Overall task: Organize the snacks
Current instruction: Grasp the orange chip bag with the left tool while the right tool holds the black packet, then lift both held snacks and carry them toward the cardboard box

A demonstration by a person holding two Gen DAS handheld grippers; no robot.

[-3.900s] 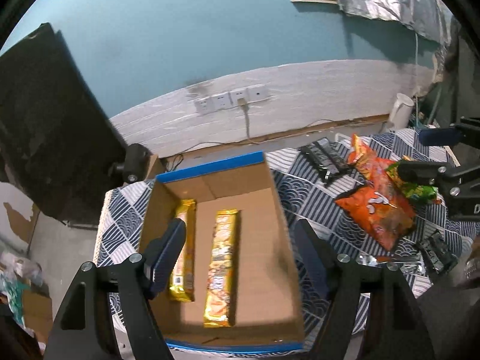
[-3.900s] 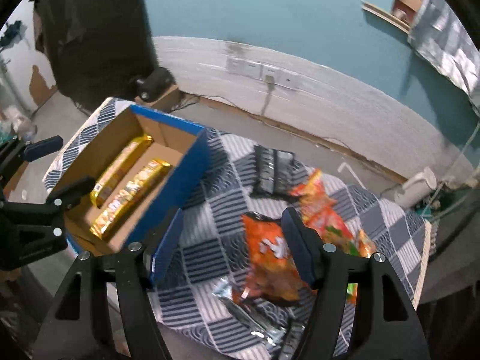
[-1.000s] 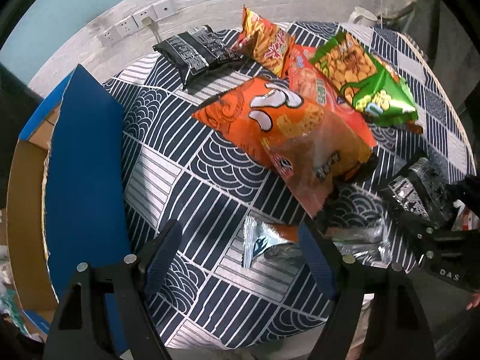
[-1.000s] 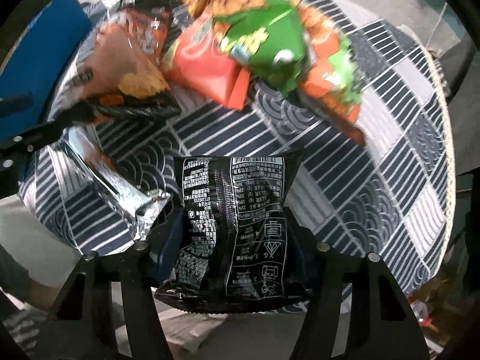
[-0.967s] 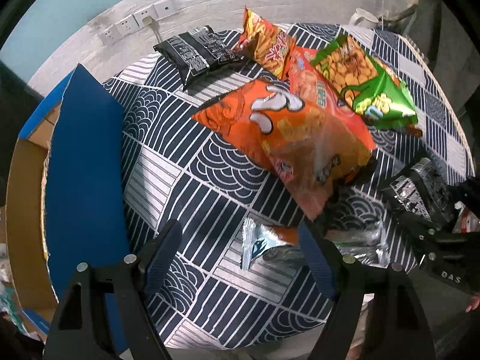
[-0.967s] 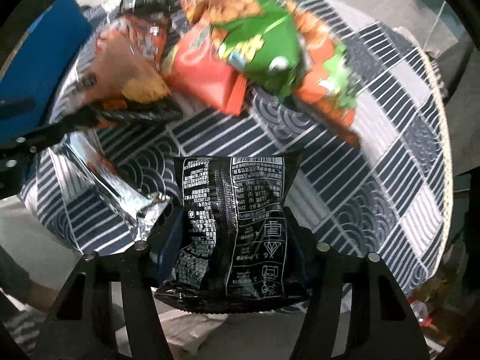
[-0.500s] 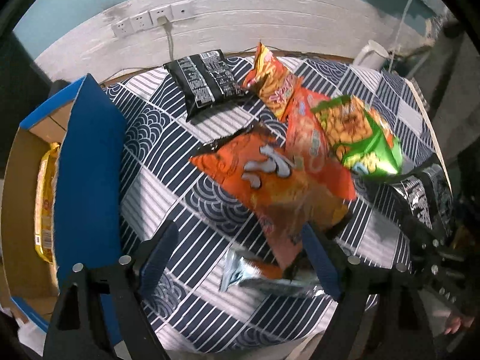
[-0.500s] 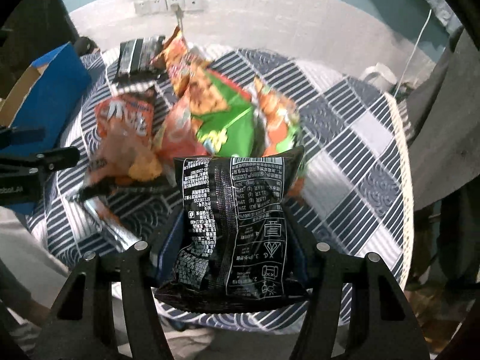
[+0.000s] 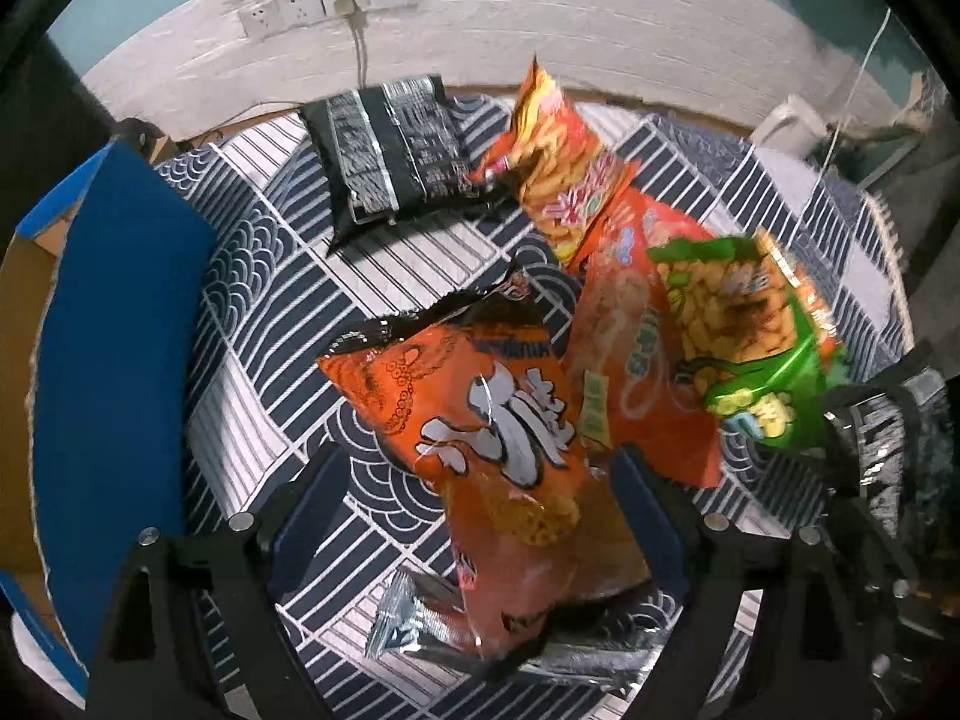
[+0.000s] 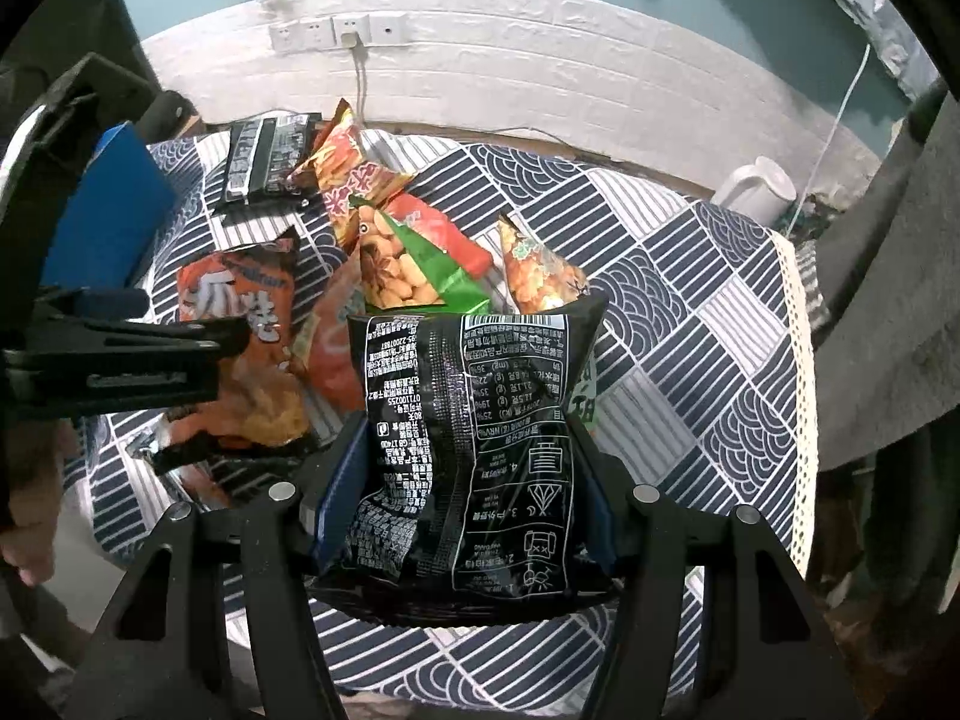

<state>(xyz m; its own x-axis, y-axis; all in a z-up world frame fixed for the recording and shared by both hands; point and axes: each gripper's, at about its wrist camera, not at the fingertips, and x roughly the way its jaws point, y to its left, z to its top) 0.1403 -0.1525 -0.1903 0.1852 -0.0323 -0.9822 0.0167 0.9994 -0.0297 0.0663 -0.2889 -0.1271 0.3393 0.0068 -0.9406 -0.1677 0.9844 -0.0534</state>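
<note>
My left gripper (image 9: 474, 468) points down over an orange snack bag (image 9: 498, 420) on the patterned tablecloth (image 9: 384, 264). Its jaws are opening; the bag's lower end lies between them, and the left pad stands clear of it. A silver packet (image 9: 420, 630) lies under that bag's bottom edge. My right gripper (image 10: 468, 480) is shut on a black snack bag (image 10: 468, 450), held up above the table with its printed back facing the camera. The same black bag (image 9: 894, 450) shows at the right edge of the left wrist view.
A blue cardboard box (image 9: 114, 360) stands at the table's left. A black packet (image 9: 390, 150), a yellow-orange bag (image 9: 558, 168), a red bag (image 9: 636, 348) and a green bag (image 9: 744, 324) lie in a heap. A white jug (image 10: 756, 186) sits beyond the table.
The left gripper has shifted over the orange bag and its jaws have widened. The right gripper has risen with the black bag, so the table looks farther below.
</note>
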